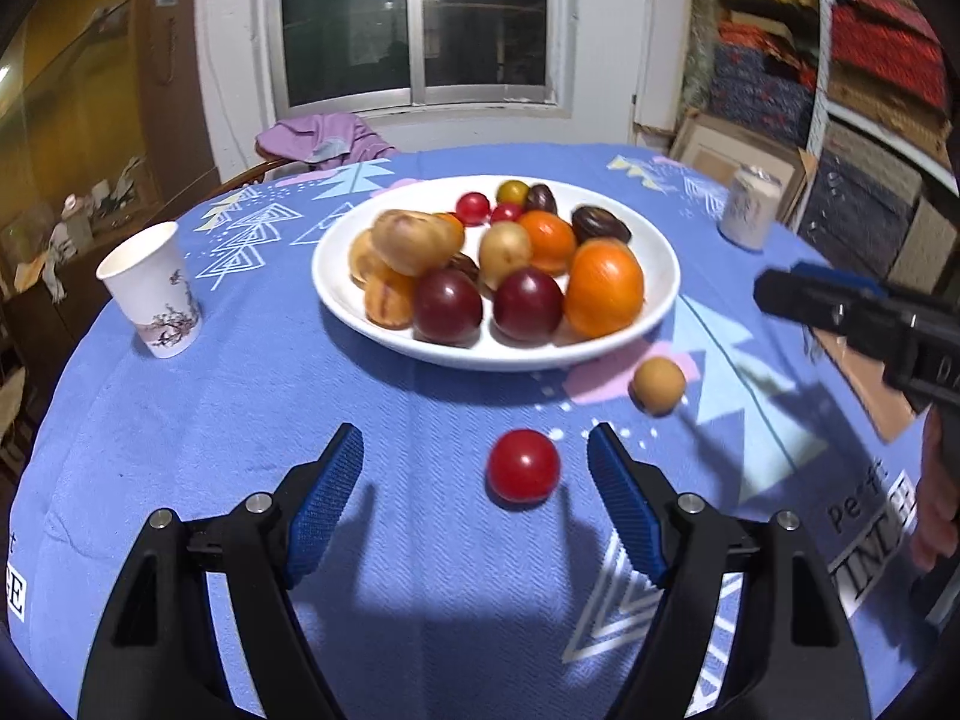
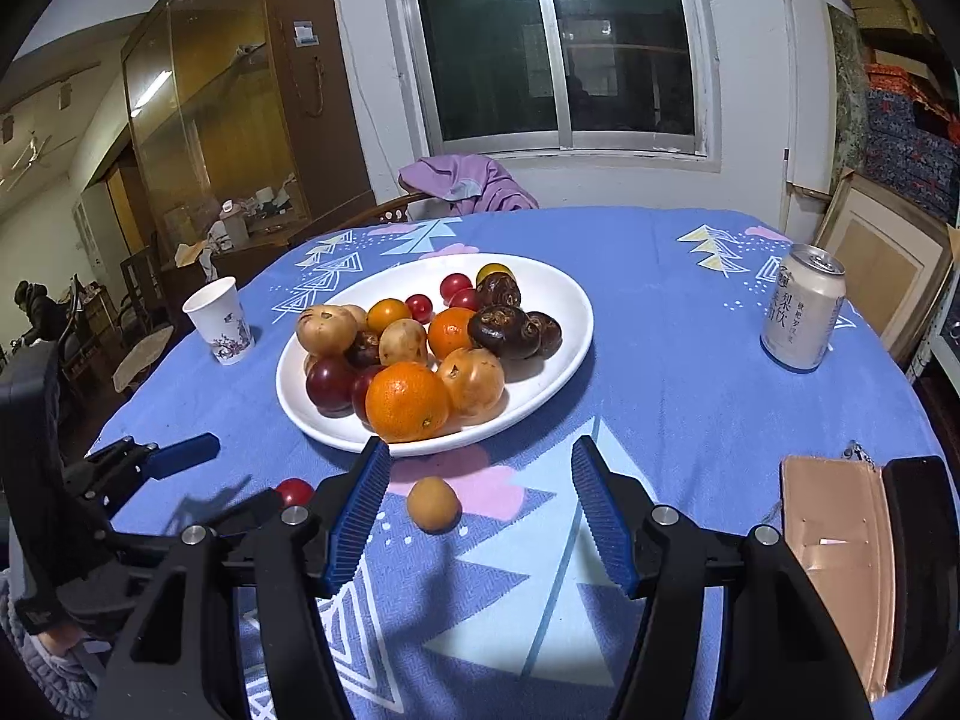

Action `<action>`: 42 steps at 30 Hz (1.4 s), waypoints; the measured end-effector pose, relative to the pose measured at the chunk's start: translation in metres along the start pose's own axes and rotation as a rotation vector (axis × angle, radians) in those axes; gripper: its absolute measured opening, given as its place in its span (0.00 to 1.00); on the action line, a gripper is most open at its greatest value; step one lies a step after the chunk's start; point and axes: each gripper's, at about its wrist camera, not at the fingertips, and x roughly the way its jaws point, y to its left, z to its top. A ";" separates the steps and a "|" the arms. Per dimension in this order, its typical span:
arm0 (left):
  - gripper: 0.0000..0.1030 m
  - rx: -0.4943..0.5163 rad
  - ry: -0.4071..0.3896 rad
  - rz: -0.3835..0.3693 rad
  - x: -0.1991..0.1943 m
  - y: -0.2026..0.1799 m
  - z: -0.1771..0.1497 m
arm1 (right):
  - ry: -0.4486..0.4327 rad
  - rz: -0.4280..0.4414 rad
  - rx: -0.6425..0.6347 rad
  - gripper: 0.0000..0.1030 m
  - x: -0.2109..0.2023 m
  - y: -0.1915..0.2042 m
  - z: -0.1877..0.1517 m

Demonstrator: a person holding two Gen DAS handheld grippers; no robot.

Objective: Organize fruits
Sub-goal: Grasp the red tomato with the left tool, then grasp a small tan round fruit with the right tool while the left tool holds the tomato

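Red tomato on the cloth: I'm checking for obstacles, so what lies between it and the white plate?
Only bare blue tablecloth separates the red tomato from the white plate, shown in the left wrist view.

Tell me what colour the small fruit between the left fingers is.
Red; the small fruit shows best in the left wrist view.

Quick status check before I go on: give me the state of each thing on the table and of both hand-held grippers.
Left hand-held gripper: open, empty, red tomato ahead between its fingers.
Right hand-held gripper: open, empty.
Red tomato: loose on the cloth, off the plate.
Small tan fruit: loose on the cloth, off the plate.
White plate: piled with fruit.
Paper cup: upright.
Drink can: upright, opened.
Phone case: lying open.
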 end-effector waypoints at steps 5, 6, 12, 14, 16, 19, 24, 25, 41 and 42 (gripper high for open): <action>0.66 0.011 0.038 -0.036 0.010 -0.003 -0.001 | 0.021 0.007 -0.008 0.62 0.004 0.002 -0.002; 0.65 0.006 0.045 -0.042 0.012 -0.001 0.001 | 0.024 0.007 -0.010 0.62 0.005 0.002 -0.002; 0.39 -0.039 0.130 -0.127 0.032 0.003 0.002 | 0.050 0.000 -0.027 0.62 0.012 0.007 -0.007; 0.31 -0.052 0.138 -0.143 0.035 0.004 0.003 | 0.062 -0.002 -0.031 0.62 0.015 0.008 -0.008; 0.29 -0.059 0.133 -0.155 0.036 0.005 0.003 | 0.076 -0.007 -0.039 0.62 0.019 0.010 -0.010; 0.29 -0.057 0.129 -0.160 0.035 0.005 0.003 | 0.094 -0.013 -0.057 0.62 0.025 0.015 -0.013; 0.29 -0.055 0.088 -0.111 0.021 0.012 0.007 | 0.123 -0.025 -0.097 0.62 0.036 0.024 -0.017; 0.29 -0.063 0.078 -0.102 0.018 0.016 0.008 | 0.131 -0.028 -0.104 0.62 0.038 0.027 -0.018; 0.29 -0.106 0.055 -0.099 0.010 0.031 0.012 | 0.185 -0.049 -0.135 0.47 0.065 0.042 -0.020; 0.29 -0.106 0.055 -0.098 0.010 0.031 0.011 | 0.189 -0.047 -0.134 0.43 0.066 0.042 -0.020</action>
